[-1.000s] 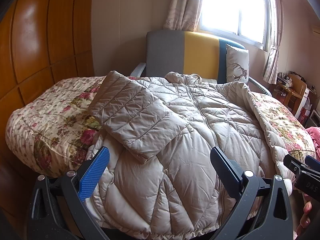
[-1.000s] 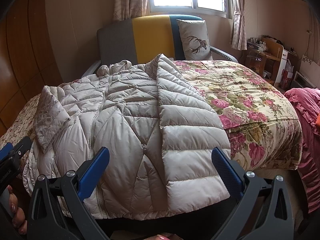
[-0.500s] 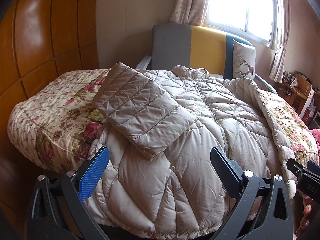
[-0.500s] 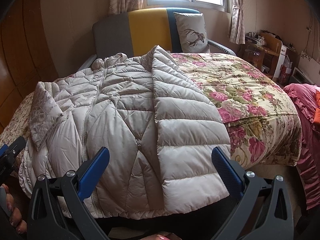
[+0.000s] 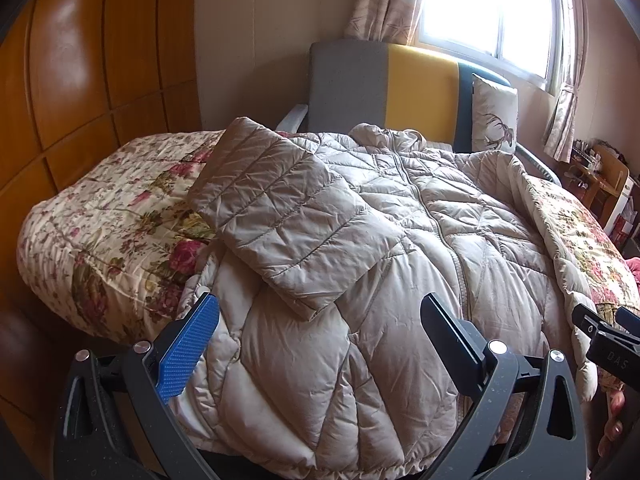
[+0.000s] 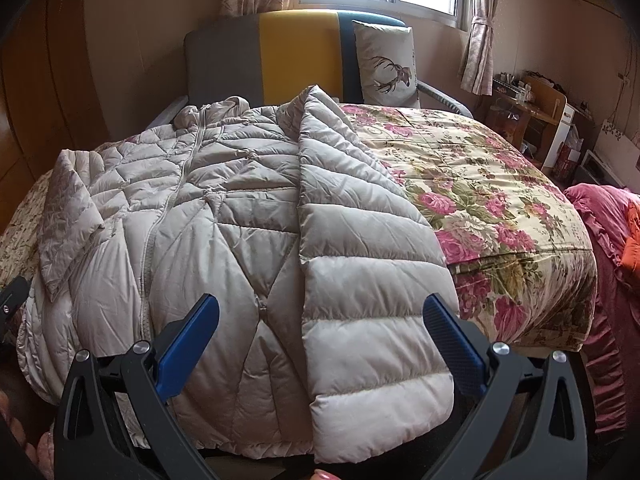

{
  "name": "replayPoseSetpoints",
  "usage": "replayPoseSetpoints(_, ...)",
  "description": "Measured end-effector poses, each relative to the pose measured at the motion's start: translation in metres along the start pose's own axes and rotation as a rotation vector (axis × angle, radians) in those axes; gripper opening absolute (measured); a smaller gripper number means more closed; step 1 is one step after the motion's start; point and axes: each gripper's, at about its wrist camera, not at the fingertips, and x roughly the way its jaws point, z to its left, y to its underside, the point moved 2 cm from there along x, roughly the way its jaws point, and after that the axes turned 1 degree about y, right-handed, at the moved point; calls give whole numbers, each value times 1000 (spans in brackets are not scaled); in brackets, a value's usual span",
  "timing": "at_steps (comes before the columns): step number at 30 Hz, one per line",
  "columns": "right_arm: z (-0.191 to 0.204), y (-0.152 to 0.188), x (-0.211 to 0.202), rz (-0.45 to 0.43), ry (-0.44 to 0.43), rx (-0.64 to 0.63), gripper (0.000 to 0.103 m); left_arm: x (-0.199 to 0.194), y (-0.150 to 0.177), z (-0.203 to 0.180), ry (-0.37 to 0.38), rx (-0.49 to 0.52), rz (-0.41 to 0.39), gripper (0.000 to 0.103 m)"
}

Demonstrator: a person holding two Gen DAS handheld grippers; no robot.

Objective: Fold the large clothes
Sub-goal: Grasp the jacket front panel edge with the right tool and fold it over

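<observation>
Both claws had edged closer to the beige quilted puffer jacket (image 5: 400, 240).
Left gripper (image 5: 320, 320) and right gripper (image 6: 320, 320) hung above its hem, jaws spread wide, empty.

Left gripper (image 5: 318, 316) wide apart, nothing between fingers; folded sleeve (image 5: 296, 216) just ahead. Right gripper (image 6: 320, 316): hem (image 6: 380, 412) beneath, bedspread (image 6: 500, 208) bare rightward.

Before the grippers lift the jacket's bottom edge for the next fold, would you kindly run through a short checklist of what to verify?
1. Left gripper open, holding nothing: ok.
2. Right gripper open, holding nothing: ok.
3. Left sleeve folded onto the jacket: ok.
4. Right sleeve folded along the front: ok.
5. Zipper closed: ok where visible; its lowest part cannot tell.
6. Bottom hem within reach, in front of both grippers: ok.
</observation>
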Motion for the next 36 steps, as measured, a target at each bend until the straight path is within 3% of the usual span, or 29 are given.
replayPoseSetpoints(7, -15, 6, 32, 28, 63, -105, 101, 17, -5, 3, 30, 43, 51, 100)
replayPoseSetpoints(8, -18, 8, 39, 46, 77, -122, 97, 20, -5, 4, 38, 39, 53, 100)
replayPoseSetpoints(9, -23, 9, 45, 64, 65, -126, 90, 21, -5, 5, 41, 37, 52, 100)
replayPoseSetpoints(10, -29, 11, 51, 82, 34, -121, 75, 23, -5, 7, 44, 31, 48, 100)
replayPoseSetpoints(12, -42, 10, 57, 90, 5, -103, 65, 27, -6, 9, 52, 22, 47, 100)
replayPoseSetpoints(14, -53, 3, 55, 73, -22, -93, 35, 32, -6, 13, 68, 10, 61, 100)
replayPoseSetpoints(17, -72, -14, 48, 30, -3, -73, 16, 39, -6, 19, 80, -17, 81, 100)
replayPoseSetpoints(22, -124, -57, 52, -33, 68, 39, 15, 50, -3, 34, 140, -105, 102, 100)
replayPoseSetpoints(26, -163, -89, 66, -99, 154, 75, 15, 53, -2, 39, 138, -126, 107, 100)
replayPoseSetpoints(36, -266, -148, 145, -40, 309, 268, 14, 54, -3, 54, 107, -134, 101, 100)
